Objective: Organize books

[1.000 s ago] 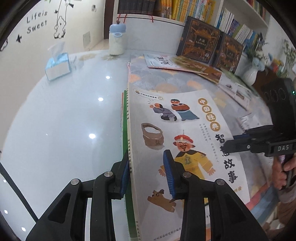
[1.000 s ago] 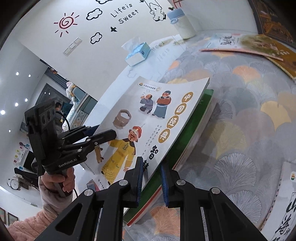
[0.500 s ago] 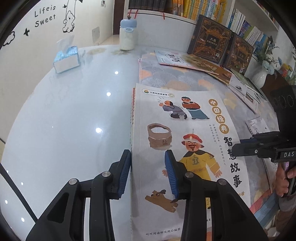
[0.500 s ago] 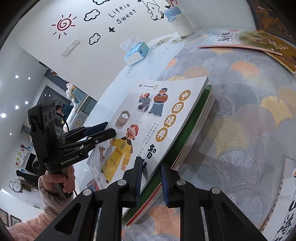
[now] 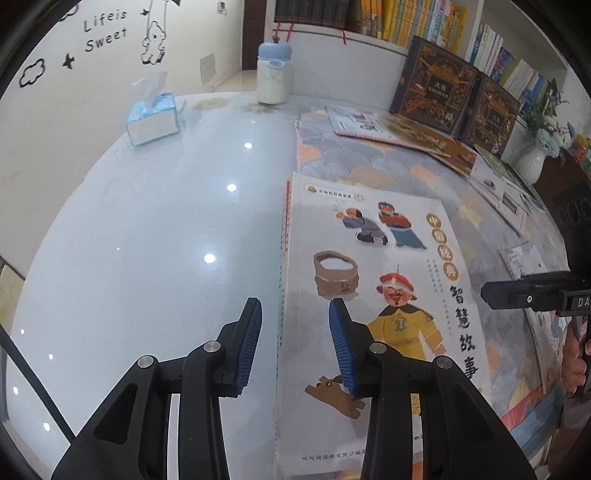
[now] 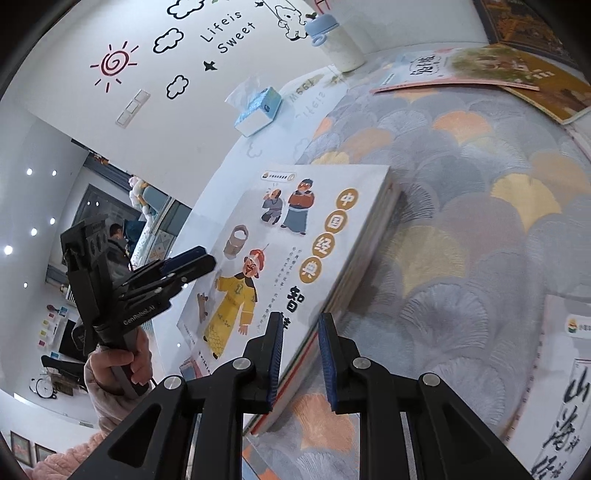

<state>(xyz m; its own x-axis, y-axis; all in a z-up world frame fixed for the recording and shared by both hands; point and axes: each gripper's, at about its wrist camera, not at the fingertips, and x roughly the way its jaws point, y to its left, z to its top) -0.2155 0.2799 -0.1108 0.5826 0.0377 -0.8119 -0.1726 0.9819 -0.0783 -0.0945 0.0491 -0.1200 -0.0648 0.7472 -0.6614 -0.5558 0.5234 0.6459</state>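
Stack (image 6: 354, 266) of thin glossy picture books | left fingers (image 5: 251, 343) released | right fingers (image 6: 275, 360) grasping stack

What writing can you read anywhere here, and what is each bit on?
"Life is Sweet": wall sticker.
"中国经典 智慧故事": cover of the top picture book in the pile.
"GenRobot.AI": left claw handle.
"山海": book at the right edge.
The books on the shelf: too small to read.

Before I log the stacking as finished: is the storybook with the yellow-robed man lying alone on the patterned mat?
No, the storybook rests on top of other books, whose edges show stacked beneath its right side.
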